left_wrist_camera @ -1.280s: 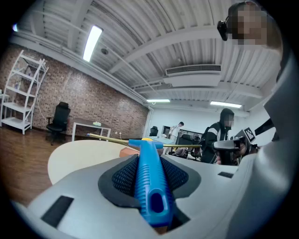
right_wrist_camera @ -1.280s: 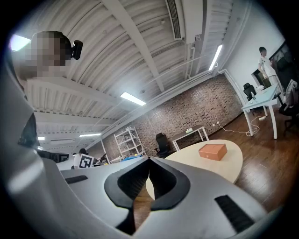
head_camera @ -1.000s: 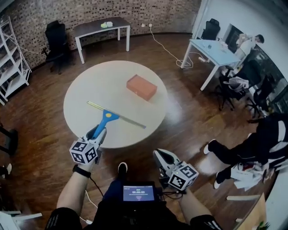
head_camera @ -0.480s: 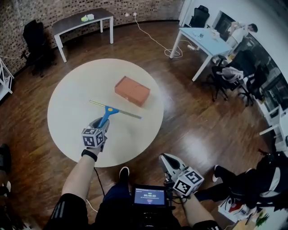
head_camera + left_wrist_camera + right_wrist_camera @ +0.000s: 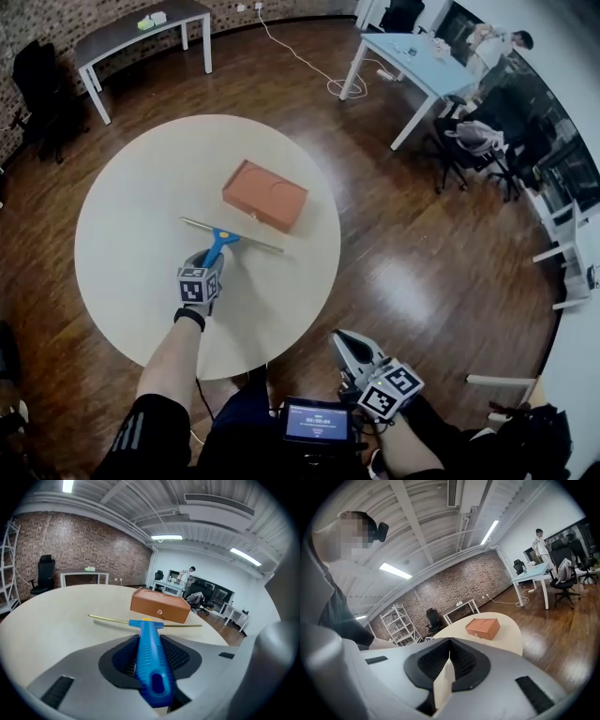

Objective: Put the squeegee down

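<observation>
The squeegee [image 5: 218, 246] has a blue ribbed handle [image 5: 150, 660] and a long thin blade [image 5: 110, 618]. My left gripper [image 5: 208, 262] is shut on the handle, over the round beige table [image 5: 122, 187]. The blade points away from me and sits low over the tabletop, just short of an orange box [image 5: 265, 196]; I cannot tell if it touches the table. In the left gripper view the handle fills the gap between the left gripper's [image 5: 149, 644] black pads. My right gripper [image 5: 350, 345] hangs off the table's near right edge, shut with nothing in it, and the right gripper [image 5: 450, 654] faces the box [image 5: 483, 627].
The orange box [image 5: 161, 605] lies near the table's middle. Wooden floor surrounds the table. A grey desk [image 5: 141, 33] stands at the far left and a light blue desk [image 5: 422, 56] with office chairs at the far right, where a person [image 5: 487, 37] stands.
My left gripper has carried the squeegee forward over the table, so the blade now lies close to the orange box. The right gripper stays low at my side.
</observation>
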Motion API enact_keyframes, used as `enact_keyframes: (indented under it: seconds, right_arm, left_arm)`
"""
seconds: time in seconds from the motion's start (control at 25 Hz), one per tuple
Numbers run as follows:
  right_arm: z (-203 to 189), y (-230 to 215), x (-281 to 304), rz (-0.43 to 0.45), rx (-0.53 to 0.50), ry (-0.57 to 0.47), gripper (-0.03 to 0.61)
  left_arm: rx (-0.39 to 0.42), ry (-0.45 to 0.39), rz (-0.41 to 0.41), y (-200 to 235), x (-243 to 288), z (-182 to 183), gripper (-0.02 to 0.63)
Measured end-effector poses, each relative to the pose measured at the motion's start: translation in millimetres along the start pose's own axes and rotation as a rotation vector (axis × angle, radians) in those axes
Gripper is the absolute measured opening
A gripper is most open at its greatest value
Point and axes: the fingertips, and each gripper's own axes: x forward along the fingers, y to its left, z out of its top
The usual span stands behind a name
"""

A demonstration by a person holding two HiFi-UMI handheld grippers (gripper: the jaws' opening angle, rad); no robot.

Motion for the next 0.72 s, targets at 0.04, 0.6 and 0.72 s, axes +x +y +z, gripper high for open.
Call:
enact_keyframes:
  seconds: [0.04, 0.6, 0.72]
  right_arm:
    - [-2.5, -2.1, 3.3, -0.004, 0.007, 0.006, 0.021]
    - [-15.5, 2.4, 27.1, 0.020, 0.034, 0.035, 0.021]
    - [-17.7, 4.5, 26.6, 0.024, 0.034, 0.035, 0.021]
  left_arm:
    - [0.006, 0.008, -0.001, 0.8, 5.3, -1.8, 0.149]
    - [0.103, 0.222, -0.004, 9.2, 36.7, -47.8, 0.230]
    - [0.101, 0.211, 0.005, 9.2, 32.8, -44.0, 0.230]
